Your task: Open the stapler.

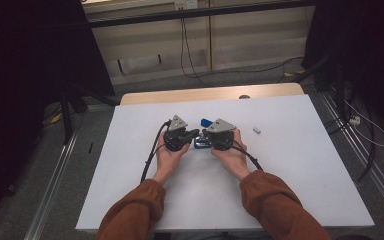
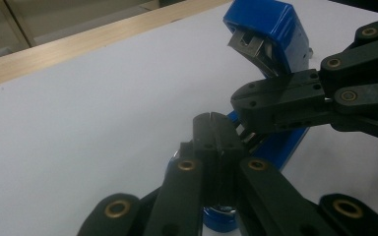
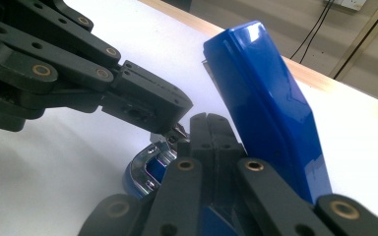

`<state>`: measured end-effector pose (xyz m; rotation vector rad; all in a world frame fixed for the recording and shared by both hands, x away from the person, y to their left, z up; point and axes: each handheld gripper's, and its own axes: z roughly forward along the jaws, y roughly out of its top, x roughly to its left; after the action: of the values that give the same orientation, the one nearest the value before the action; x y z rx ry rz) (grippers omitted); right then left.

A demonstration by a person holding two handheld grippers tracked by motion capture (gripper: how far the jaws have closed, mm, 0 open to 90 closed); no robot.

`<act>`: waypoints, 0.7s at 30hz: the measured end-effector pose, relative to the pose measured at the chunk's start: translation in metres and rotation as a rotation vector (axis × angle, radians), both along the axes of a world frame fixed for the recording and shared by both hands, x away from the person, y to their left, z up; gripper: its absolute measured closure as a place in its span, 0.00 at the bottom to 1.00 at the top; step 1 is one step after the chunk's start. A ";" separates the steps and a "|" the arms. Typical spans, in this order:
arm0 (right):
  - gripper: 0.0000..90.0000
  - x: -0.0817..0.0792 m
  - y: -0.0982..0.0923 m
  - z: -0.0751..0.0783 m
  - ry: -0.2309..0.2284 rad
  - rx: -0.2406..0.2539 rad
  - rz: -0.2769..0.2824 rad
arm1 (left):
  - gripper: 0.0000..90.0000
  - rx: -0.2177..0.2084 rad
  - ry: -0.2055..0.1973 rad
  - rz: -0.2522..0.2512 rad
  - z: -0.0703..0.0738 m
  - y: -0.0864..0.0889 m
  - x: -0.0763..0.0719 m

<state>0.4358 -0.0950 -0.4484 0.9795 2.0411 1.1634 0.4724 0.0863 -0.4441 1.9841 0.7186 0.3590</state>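
Blue stapler [image 1: 203,137] lies mid-table on the white table [image 1: 290,165], lid hinged up, between the left gripper [image 1: 196,133] and the right gripper [image 1: 205,134], whose tips meet over it. Left gripper view: jaws pressed together just above the stapler's [image 2: 270,39] base, the right gripper [image 2: 241,101] touching beside. Right gripper view: its jaws also shut, at the chrome magazine [image 3: 150,162] under the raised lid. Probing should probably stay gentle so the base does not slide

Stapler [image 1: 203,136] between left gripper [image 1: 194,134] and right gripper [image 1: 205,133] — on table [image 1: 300,165]; block [image 1: 256,130] right.
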 end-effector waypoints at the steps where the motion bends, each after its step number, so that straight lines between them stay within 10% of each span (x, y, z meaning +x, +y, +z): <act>1: 1.00 0.000 0.000 0.000 0.001 0.001 0.000 | 1.00 -0.002 0.001 0.000 0.000 0.000 0.000; 21: 1.00 0.000 -0.005 0.004 -0.011 0.022 -0.006 | 1.00 0.029 -0.003 0.010 -0.003 -0.003 -0.001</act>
<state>0.4357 -0.1004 -0.4440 0.9872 2.0194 1.1874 0.4713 0.0836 -0.4467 2.0075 0.7256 0.3798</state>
